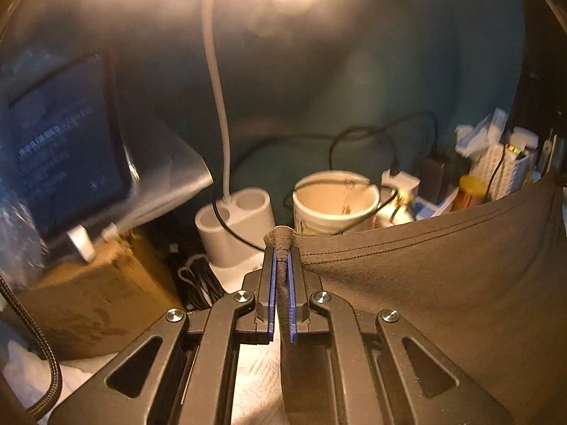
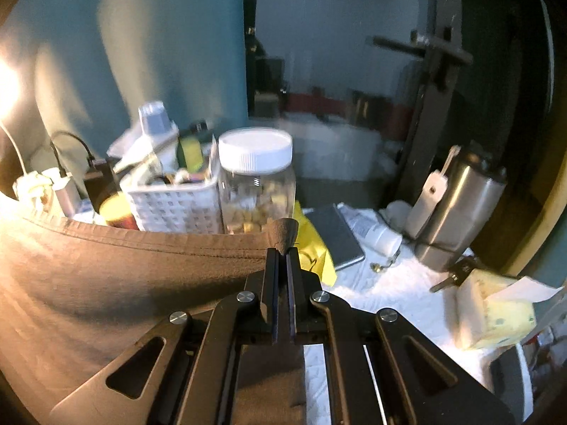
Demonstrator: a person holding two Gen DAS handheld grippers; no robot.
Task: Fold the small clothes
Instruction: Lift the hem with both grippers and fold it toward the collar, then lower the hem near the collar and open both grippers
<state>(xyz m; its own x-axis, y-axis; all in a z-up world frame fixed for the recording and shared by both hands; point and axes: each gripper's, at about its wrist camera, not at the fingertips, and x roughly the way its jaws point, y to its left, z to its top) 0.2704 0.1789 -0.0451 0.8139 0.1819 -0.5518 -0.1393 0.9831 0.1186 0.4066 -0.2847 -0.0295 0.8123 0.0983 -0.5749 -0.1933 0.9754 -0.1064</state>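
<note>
Two claws, each pinched tight on one corner of a brown garment: left claw with a tuft of hem poking up between its blue pads, right claw closed the same way on the opposite corner. Stretched taut between them and held up above the white-towelled worktop, stitched edge uppermost. Crowded beyond that edge: paper cup with a black cable draped across its rim, white lamp base, tilted tablet propped on a cardboard box. Past the right corner, a white-lidded clear jar beside a white lattice basket (stuffed with blurred odds and ends), then a yellow bag, dark notebook, steel tumbler and tissue box.
</note>
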